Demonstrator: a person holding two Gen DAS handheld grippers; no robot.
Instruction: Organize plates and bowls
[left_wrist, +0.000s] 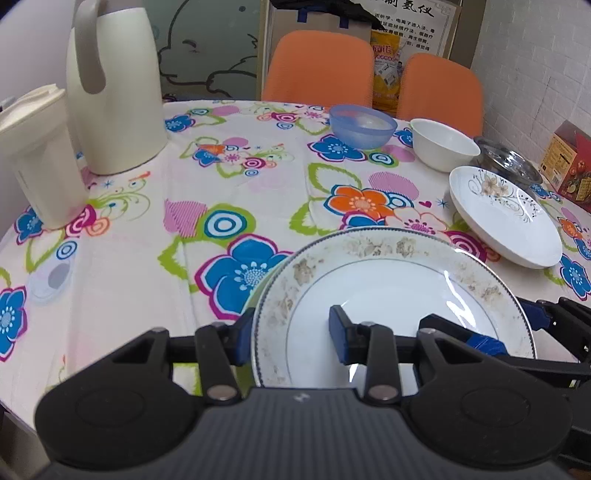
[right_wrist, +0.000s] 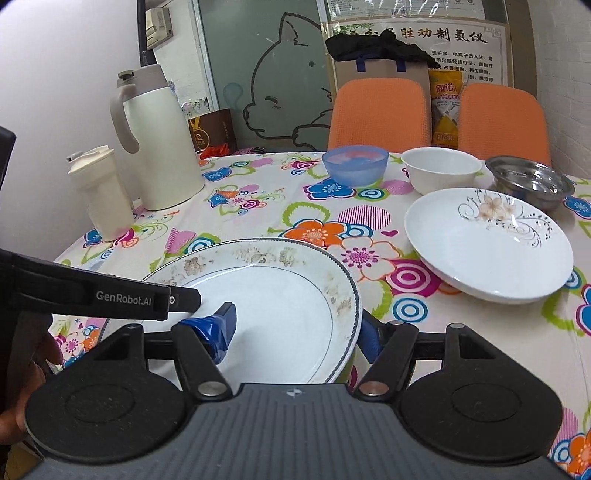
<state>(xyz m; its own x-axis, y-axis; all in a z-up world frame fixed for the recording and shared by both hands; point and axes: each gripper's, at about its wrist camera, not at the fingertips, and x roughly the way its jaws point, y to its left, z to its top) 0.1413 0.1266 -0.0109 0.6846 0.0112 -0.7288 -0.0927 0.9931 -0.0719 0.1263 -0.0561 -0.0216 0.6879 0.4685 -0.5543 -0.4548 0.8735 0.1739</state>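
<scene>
A white plate with a worn brown floral rim (left_wrist: 391, 280) (right_wrist: 280, 295) is held above the flowered tablecloth by both grippers. My left gripper (left_wrist: 291, 332) is shut on its left rim, one finger under and one on top. My right gripper (right_wrist: 299, 325) is shut on its right rim. The left gripper's body (right_wrist: 92, 295) shows in the right wrist view. A second white plate with a flower print (left_wrist: 506, 214) (right_wrist: 487, 243) lies to the right. A blue bowl (left_wrist: 362, 125) (right_wrist: 354, 164), a white bowl (left_wrist: 443, 144) (right_wrist: 439, 170) and a steel bowl (right_wrist: 530, 181) stand behind.
A cream thermos jug (left_wrist: 114, 85) (right_wrist: 159, 140) and a cream lidded cup (left_wrist: 40, 155) (right_wrist: 99, 192) stand at the table's left. Two orange chairs (left_wrist: 317, 66) (right_wrist: 380, 114) are behind the table. A red box (left_wrist: 570, 162) sits at the far right.
</scene>
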